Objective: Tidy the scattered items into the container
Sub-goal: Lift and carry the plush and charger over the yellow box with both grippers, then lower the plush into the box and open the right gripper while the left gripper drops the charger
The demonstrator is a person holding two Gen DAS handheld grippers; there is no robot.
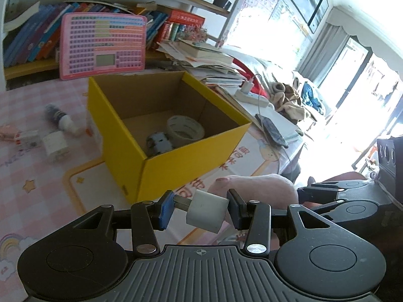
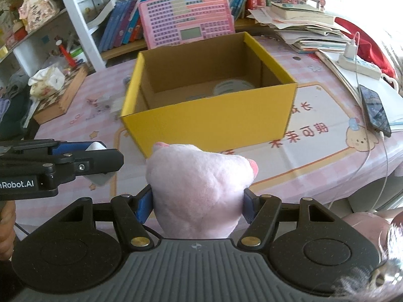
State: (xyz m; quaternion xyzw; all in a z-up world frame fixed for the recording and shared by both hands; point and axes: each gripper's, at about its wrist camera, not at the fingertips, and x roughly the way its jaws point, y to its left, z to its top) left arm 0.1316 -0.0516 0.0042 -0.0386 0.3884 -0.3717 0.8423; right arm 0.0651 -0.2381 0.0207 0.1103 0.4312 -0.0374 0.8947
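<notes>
A yellow cardboard box (image 1: 131, 136) stands open on the pink checked table; it also shows in the right wrist view (image 2: 209, 123). Inside lie a tape roll (image 1: 185, 130) and a small grey item (image 1: 158, 143). My left gripper (image 1: 199, 207) is shut on a white plug adapter (image 1: 207, 210), held in front of the box; this gripper shows at the left of the right wrist view (image 2: 97, 159). My right gripper (image 2: 197, 202) is shut on a pink plush toy (image 2: 199, 188) just before the box's near wall. The plush also shows in the left wrist view (image 1: 262, 188).
A dark bottle (image 1: 59, 118), a white cube (image 1: 55, 144) and a small pack (image 1: 26, 137) lie left of the box. A pink keyboard toy (image 2: 187, 17) leans behind it. A phone (image 2: 375, 110), power strip (image 2: 360, 66) and paper stack (image 2: 307, 27) sit to the right.
</notes>
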